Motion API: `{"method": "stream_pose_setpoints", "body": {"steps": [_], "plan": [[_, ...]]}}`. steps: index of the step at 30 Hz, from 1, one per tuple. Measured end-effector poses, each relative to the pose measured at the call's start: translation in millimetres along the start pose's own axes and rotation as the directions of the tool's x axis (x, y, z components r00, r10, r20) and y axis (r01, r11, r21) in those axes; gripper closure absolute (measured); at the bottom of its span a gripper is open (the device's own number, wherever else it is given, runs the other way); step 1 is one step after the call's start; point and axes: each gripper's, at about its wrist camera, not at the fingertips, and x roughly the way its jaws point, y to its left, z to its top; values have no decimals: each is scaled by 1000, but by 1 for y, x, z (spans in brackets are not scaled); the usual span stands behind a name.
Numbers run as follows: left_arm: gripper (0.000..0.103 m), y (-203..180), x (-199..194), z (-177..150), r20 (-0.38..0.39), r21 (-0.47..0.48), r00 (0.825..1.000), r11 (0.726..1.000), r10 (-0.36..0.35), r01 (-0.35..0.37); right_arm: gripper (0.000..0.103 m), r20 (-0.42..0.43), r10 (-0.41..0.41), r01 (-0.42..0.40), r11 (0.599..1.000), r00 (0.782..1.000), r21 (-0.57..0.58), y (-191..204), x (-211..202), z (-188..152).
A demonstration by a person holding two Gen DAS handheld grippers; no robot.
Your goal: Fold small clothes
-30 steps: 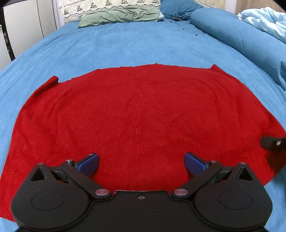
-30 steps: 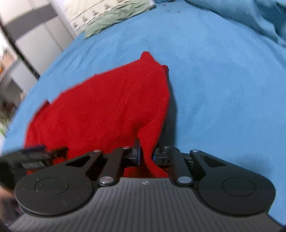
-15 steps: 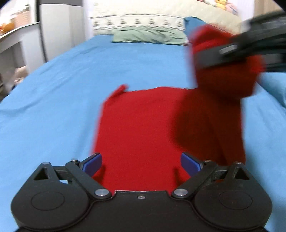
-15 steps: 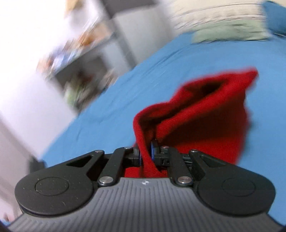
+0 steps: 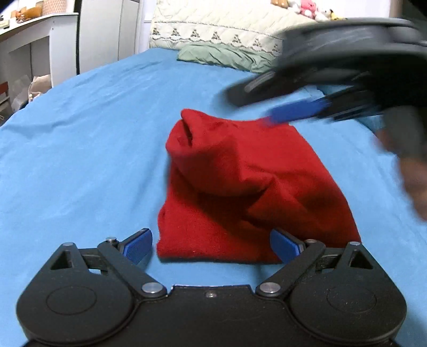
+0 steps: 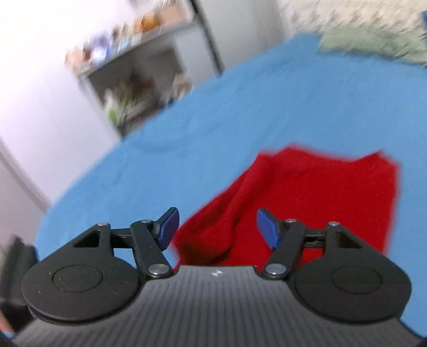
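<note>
Both tools [image 5: 210, 247] [image 6: 217, 228] spread, empty, above folded red garment [image 5: 240, 192]; right view blurred.

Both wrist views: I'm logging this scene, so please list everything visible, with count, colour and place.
red knit garment: one, red, folded over on the bed, centre.
bed sheet: one, blue, under the garment.
pillow: one, pale green, at the bed's head.
quilted headboard cover: one, cream, behind the pillow.
plush toys: several, mixed colours, on top of the headboard.
shelf unit: one, grey, beside the bed, blurred.
left gripper: black, blue pads, open.
right gripper: black, blue pads, open.
</note>
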Motion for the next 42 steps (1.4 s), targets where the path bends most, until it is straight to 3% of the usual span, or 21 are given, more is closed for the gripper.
{"method": "stream_pose_setpoints", "body": {"steps": [2,3,5,10,13,23,26,29,30,34,38,39,42], "plan": [[6,5,-5,2,23,-35,1000,999,-6,7,7,93,-113,113,994,989,6,-8,-37,-8],[5,9,-7,3,39,-64,999,998,-16,18,5,129,-199,200,980,972,4,-11,-54,-20],[3,18,-9,7,64,-116,997,992,-32,39,5,142,-288,291,957,947,-2,-16,-70,-51],[3,34,-7,14,70,-186,997,982,-23,36,7,56,-389,390,921,919,2,-25,-68,-133],[3,35,-8,13,64,-188,998,982,-12,24,7,40,-417,418,909,908,-11,-18,-45,-156],[3,33,-6,12,64,-194,998,981,-14,26,8,53,-467,464,884,883,54,-17,-9,-166],[3,31,-8,11,76,-196,997,980,-12,27,8,78,-517,512,856,852,77,-19,-7,-163],[3,32,-9,9,84,-200,996,980,-10,27,8,114,-592,576,804,798,150,-22,-13,-165],[3,33,-10,9,85,-200,996,979,-12,29,8,122,-598,579,800,792,158,-22,-15,-167],[3,33,-10,7,86,-205,996,978,-12,29,8,123,-585,581,811,802,72,-10,-9,-171],[3,32,-11,7,83,-201,997,979,-8,24,11,100,-608,603,794,788,71,-13,-1,-168],[3,32,-12,8,84,-197,996,980,-5,21,22,107,-626,618,780,772,102,-16,-3,-166],[3,32,-14,8,89,-195,996,981,8,10,24,219,-656,630,755,722,183,-16,-28,-161]]}}
